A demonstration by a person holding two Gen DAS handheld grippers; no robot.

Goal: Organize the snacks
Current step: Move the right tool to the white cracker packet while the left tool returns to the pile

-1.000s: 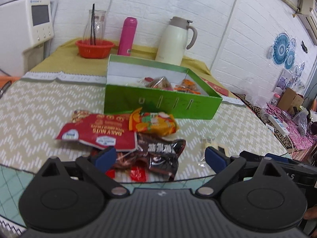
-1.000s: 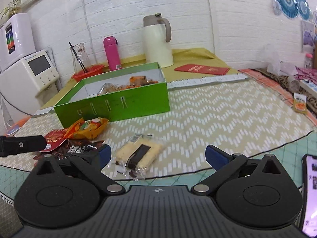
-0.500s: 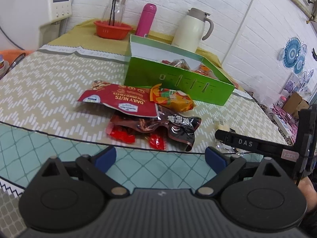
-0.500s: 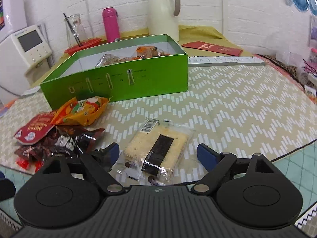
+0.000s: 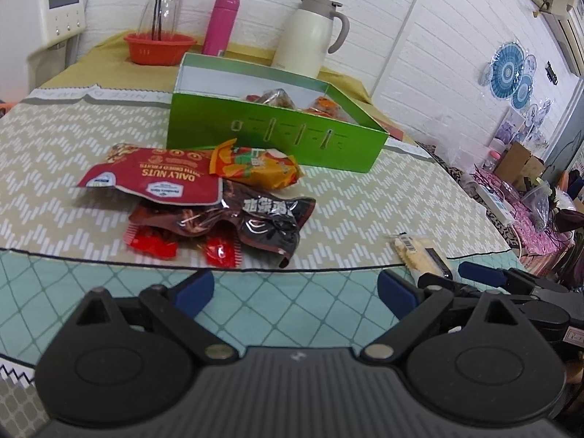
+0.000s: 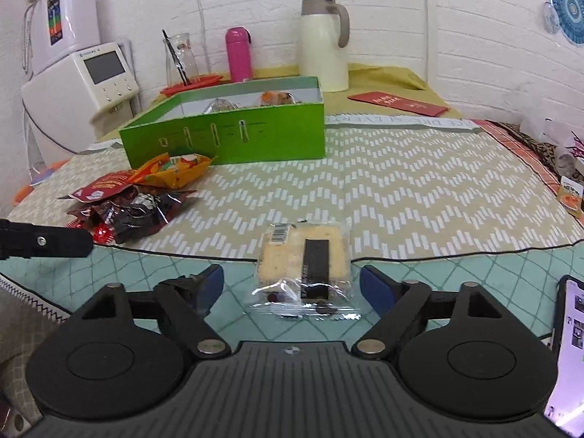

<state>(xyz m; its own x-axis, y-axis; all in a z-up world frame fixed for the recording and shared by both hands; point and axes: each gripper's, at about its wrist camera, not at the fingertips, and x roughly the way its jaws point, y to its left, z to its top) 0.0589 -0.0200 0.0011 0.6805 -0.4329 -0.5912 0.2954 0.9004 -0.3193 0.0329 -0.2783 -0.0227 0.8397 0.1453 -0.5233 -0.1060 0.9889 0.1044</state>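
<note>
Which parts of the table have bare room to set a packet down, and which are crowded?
Free: the chevron cloth right of the green box, between it and the red envelope; also the box's left half. Crowded: the snack pile before the box, and the front edge where the cracker packet lies before the open right tool.

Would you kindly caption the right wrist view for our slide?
Open right gripper straddling a clear-wrapped cracker packet on the table's near edge, green snack box beyond.
</note>
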